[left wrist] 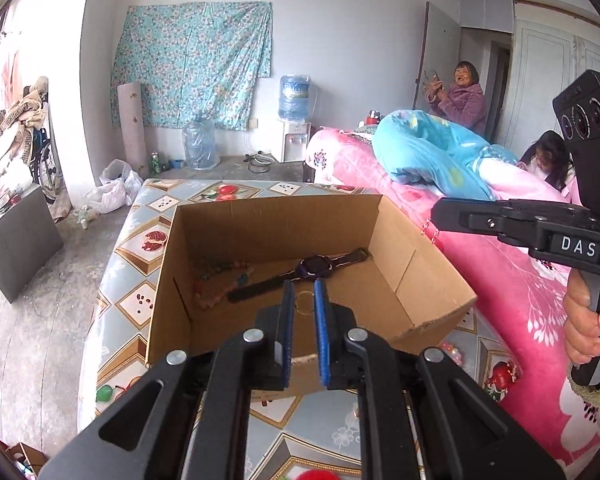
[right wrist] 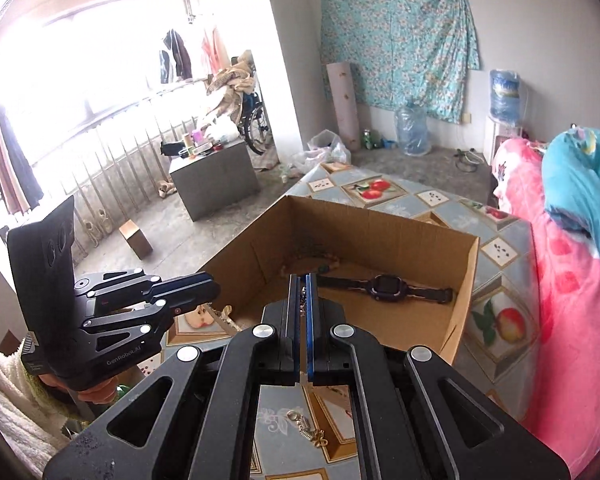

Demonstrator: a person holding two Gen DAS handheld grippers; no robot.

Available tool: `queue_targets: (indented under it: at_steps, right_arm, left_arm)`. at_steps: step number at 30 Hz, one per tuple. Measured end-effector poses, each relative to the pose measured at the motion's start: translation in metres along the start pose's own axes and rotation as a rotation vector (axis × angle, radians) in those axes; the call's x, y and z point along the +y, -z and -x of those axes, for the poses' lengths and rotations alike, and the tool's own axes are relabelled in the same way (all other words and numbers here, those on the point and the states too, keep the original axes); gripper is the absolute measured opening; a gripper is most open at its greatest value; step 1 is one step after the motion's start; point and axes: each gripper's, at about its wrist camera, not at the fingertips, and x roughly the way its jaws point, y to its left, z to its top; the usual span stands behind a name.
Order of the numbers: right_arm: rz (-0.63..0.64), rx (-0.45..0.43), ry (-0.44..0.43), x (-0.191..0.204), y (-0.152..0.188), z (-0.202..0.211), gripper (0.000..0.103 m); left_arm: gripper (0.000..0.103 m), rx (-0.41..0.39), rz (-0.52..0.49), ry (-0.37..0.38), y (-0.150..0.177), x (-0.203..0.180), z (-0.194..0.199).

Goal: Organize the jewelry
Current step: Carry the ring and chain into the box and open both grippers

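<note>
Right claw (right wrist: 303, 280) pinches a chain (right wrist: 302, 294); left claw (left wrist: 303, 288), nearly closed, grips a thin ring (left wrist: 305, 303). Watch (right wrist: 382, 285) and beads (left wrist: 216, 280) lie boxed; a trinket (right wrist: 306, 428) waits on the tabletop (right wrist: 440, 200).

Watch (left wrist: 314, 269) and beads (left wrist: 220, 280) in box (left wrist: 420, 280) on table (left wrist: 140, 248), bed (left wrist: 500, 280) right of table

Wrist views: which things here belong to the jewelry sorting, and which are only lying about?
Job: cardboard box, watch, bead string, silver chain in the right gripper.
Lying about: water bottle, wheelchair, blue quilt.
</note>
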Motion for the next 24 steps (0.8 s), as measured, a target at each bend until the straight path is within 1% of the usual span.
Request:
queue_targets:
  at_steps: [2, 3, 4, 6, 9, 11, 12, 14, 15, 16, 17, 19, 21, 24]
  right_arm:
    - [-0.033, 0.091, -0.027, -0.012, -0.012, -0.029, 0.001]
    - [-0.054, 0.162, -0.054, -0.019, -0.017, -0.048, 0.001]
    - [-0.084, 0.223, -0.079, -0.026, -0.021, -0.066, 0.001]
    - [-0.109, 0.326, -0.100, -0.035, -0.024, -0.097, 0.001]
    - [-0.136, 0.442, -0.099, -0.041, -0.022, -0.136, 0.001]
    - [-0.158, 0.501, -0.091, -0.046, -0.021, -0.157, 0.001]
    - [-0.170, 0.531, -0.100, -0.048, -0.020, -0.168, 0.001]
    - [-0.208, 0.565, -0.112, -0.055, -0.020, -0.183, 0.002]
    - [-0.225, 0.580, -0.114, -0.057, -0.019, -0.190, 0.006]
    - [-0.239, 0.592, -0.124, -0.060, -0.017, -0.197, 0.006]
    - [-0.255, 0.599, -0.135, -0.062, -0.015, -0.202, 0.006]
    - [-0.276, 0.605, -0.146, -0.064, -0.012, -0.208, 0.013]
    - [-0.282, 0.605, -0.151, -0.064, -0.011, -0.215, 0.016]
    - [-0.269, 0.586, -0.149, -0.060, -0.012, -0.212, 0.017]
  left_arm:
    - [0.009, 0.082, 0.029, -0.023, -0.010, 0.010, -0.024]
    - [0.009, 0.129, 0.054, -0.025, -0.015, 0.018, -0.037]
    - [0.009, 0.168, 0.079, -0.015, -0.017, 0.024, -0.048]
    - [0.009, 0.227, 0.109, -0.010, -0.022, 0.033, -0.068]
    - [0.010, 0.293, 0.103, -0.025, -0.026, 0.038, -0.094]
    - [0.010, 0.340, 0.111, -0.020, -0.025, 0.040, -0.110]
    - [0.010, 0.364, 0.116, -0.018, -0.024, 0.042, -0.117]
    - [0.010, 0.404, 0.125, -0.020, -0.023, 0.045, -0.129]
    - [0.010, 0.422, 0.132, -0.022, -0.022, 0.047, -0.135]
    - [0.010, 0.435, 0.144, -0.024, -0.021, 0.048, -0.139]
    - [0.010, 0.440, 0.159, -0.025, -0.019, 0.051, -0.141]
    - [0.012, 0.447, 0.179, -0.026, -0.017, 0.054, -0.143]
    - [0.016, 0.446, 0.193, -0.030, -0.015, 0.056, -0.144]
    - [0.016, 0.432, 0.200, -0.031, -0.015, 0.058, -0.141]
